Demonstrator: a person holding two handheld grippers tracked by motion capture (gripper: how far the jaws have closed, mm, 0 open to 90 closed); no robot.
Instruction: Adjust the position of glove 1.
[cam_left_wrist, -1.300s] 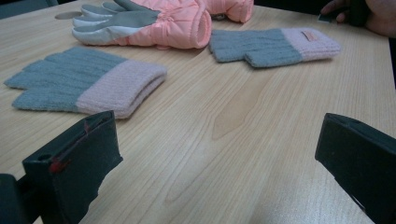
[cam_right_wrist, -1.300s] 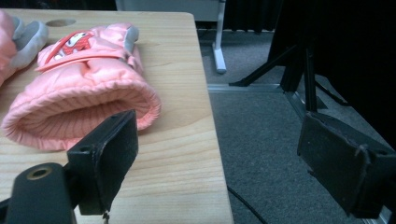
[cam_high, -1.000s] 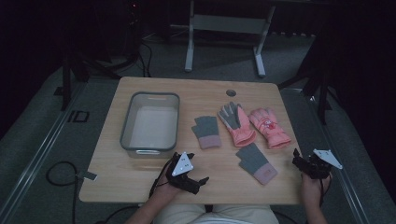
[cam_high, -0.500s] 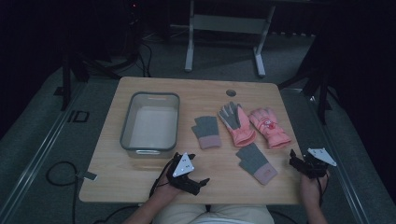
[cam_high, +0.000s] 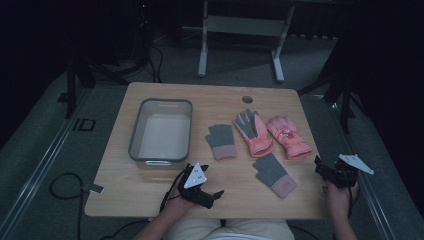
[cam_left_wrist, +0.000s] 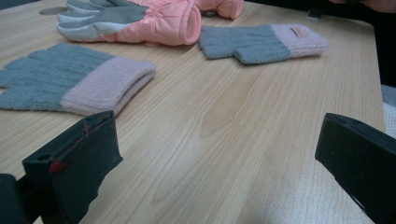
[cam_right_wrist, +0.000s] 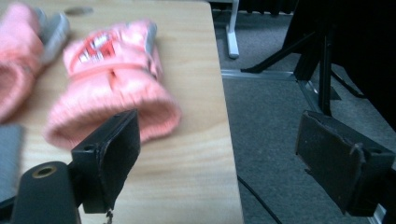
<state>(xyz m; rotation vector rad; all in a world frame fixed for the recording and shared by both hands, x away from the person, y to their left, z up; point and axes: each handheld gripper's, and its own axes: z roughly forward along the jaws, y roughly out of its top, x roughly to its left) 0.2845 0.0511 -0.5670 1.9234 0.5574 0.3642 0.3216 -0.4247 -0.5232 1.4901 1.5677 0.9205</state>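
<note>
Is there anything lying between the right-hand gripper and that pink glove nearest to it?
Nothing visible does. In the right gripper view the open jaws of the right gripper look straight at the cuff of the pink glove, with bare table between them. In the high view the glove lies near the table's right edge.

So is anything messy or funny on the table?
Nothing is spilled or broken. The four gloves lie loose and angled every which way: two grey ones and two pink ones. The bin sits straight.
</note>
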